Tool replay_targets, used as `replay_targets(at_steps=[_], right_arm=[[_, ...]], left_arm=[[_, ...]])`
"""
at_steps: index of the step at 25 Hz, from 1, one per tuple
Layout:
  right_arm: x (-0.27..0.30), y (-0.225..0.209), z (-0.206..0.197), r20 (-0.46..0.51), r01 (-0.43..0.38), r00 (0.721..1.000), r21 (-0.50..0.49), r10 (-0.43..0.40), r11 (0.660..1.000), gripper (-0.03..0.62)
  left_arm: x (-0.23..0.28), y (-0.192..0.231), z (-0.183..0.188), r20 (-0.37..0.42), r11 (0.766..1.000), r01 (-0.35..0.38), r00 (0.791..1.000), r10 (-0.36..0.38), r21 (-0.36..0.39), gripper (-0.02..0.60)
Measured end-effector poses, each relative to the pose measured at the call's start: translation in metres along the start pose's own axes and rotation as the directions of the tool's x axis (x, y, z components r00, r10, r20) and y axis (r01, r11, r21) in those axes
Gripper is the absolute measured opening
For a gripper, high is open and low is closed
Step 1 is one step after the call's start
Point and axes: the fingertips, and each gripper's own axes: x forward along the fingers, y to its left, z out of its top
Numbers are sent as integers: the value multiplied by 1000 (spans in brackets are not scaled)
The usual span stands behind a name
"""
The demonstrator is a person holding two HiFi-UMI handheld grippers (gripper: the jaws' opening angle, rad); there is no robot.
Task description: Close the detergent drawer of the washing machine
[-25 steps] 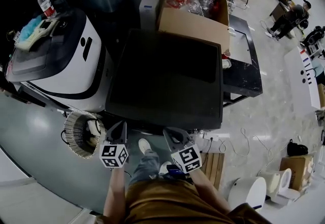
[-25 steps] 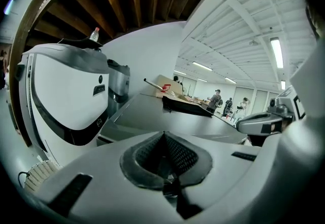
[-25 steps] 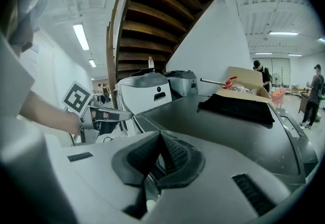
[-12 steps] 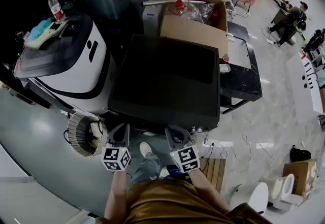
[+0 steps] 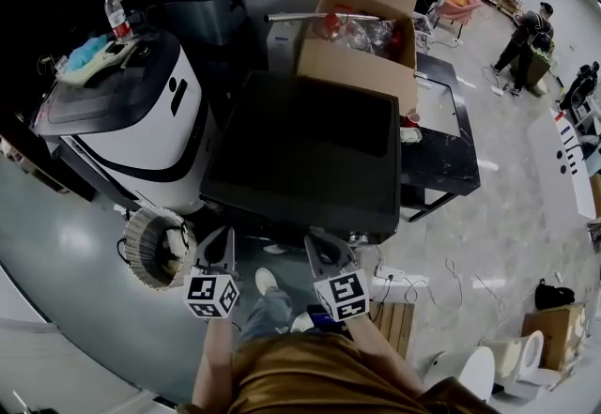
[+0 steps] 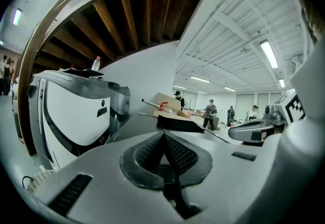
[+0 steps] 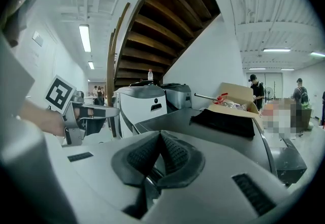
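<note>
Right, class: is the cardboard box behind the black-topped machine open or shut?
Open. In the head view the cardboard box has its back flap standing up, and a metal tube pokes out over its rim.

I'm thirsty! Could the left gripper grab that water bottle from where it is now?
Probably not. The left gripper is low by the person's legs, jaws shut, and the water bottle stands at the far edge of the white machine, whose whole body lies between them.

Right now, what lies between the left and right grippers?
In the head view, only the person's white shoe and jeans leg show between the left gripper and right gripper.
</note>
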Motion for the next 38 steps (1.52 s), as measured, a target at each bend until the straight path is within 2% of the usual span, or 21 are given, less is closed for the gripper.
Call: replay_targets(at_steps=[8, 21, 28, 38], right_arm=[[-10, 5, 4, 6, -11, 1000, -20, 11, 1000, 12], [-14, 3, -2, -3, -14, 1000, -17, 14, 1000, 12], [-12, 5, 1, 6, -21, 1000, 14, 21, 1000, 12], [-10, 13, 3, 10, -35, 999, 8, 34, 999, 12]], left_arm=[[-11, -2, 3, 22, 1000, -13, 1000, 14, -10, 25], [-13, -6, 1, 12, 1000, -17, 1000, 17, 11, 25], [-17, 4, 2, 24, 999, -31, 999, 32, -38, 25], [-22, 11, -3, 11, 998, -40, 999, 41, -39, 25]])
